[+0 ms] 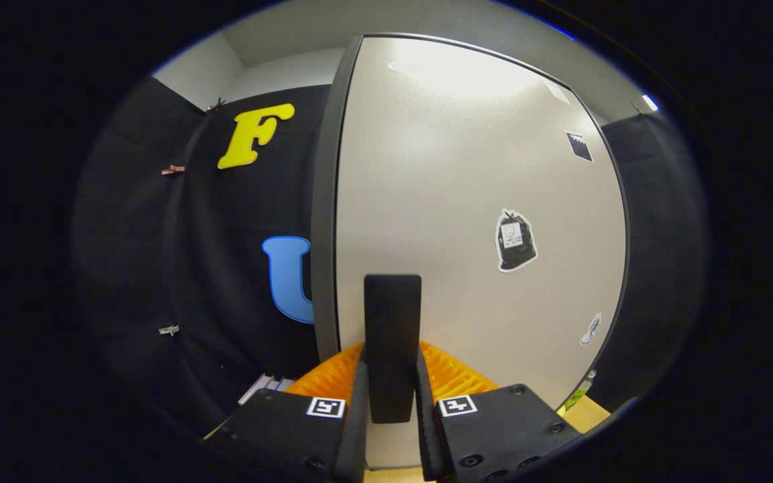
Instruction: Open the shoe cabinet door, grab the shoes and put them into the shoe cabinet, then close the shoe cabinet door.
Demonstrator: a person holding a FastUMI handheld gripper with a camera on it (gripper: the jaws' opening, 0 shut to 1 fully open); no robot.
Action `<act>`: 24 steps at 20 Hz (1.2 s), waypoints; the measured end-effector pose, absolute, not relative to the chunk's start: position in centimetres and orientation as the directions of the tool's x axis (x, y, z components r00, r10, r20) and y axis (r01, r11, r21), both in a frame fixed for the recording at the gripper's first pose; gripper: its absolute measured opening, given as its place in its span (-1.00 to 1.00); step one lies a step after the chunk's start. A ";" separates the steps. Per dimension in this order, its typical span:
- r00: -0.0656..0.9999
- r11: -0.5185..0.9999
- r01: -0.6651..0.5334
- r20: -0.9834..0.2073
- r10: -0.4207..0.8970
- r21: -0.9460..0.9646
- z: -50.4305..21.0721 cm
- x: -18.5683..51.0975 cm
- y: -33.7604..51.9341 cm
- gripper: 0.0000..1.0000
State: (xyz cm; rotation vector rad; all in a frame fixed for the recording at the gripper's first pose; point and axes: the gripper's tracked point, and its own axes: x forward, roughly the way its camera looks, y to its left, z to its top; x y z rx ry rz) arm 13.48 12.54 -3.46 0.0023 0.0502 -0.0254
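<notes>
The claw (392, 402) was clamped on the dark upright handle (392, 345) of the shoe cabinet door (467, 201), with one finger pressed against each side of the handle's lower part. The handle stood straight up between the fingers (358, 409) and rose past their tips, set against the pale face of the door near its left edge.

The door was a broad, light grey panel with a dark border (325, 201) running up its left side and around its top and right side. It stood close in front of the claw and looked shut or nearly so, though the gap at its edge could not be made out.

On the right half of the door was a black sticker (515, 240) shaped like a tied bag, with a smaller dark sticker (579, 145) higher up and a small pale one (590, 329) lower down near the right edge.

A strip of light wooden surface (588, 412) showed low at the right, just beyond the right finger. To the left of the door hung the booth's black cloth wall (178, 268), with a few small clips (172, 170) pinned to it.
</notes>
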 end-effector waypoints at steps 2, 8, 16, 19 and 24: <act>0.998 1.000 0.025 -0.051 -0.025 -0.001 -3.7 13.9 12.5 -0.28; 0.998 1.000 0.008 -0.058 -0.008 -0.004 -3.8 13.5 12.5 -0.49; 0.998 0.999 -0.036 -0.058 0.036 0.007 -3.3 11.0 12.3 -0.48; 0.997 0.998 -0.053 -0.061 0.054 0.014 -3.3 9.5 11.8 -0.48; 0.995 0.996 -0.083 -0.060 0.084 0.021 -2.8 6.5 11.0 -0.49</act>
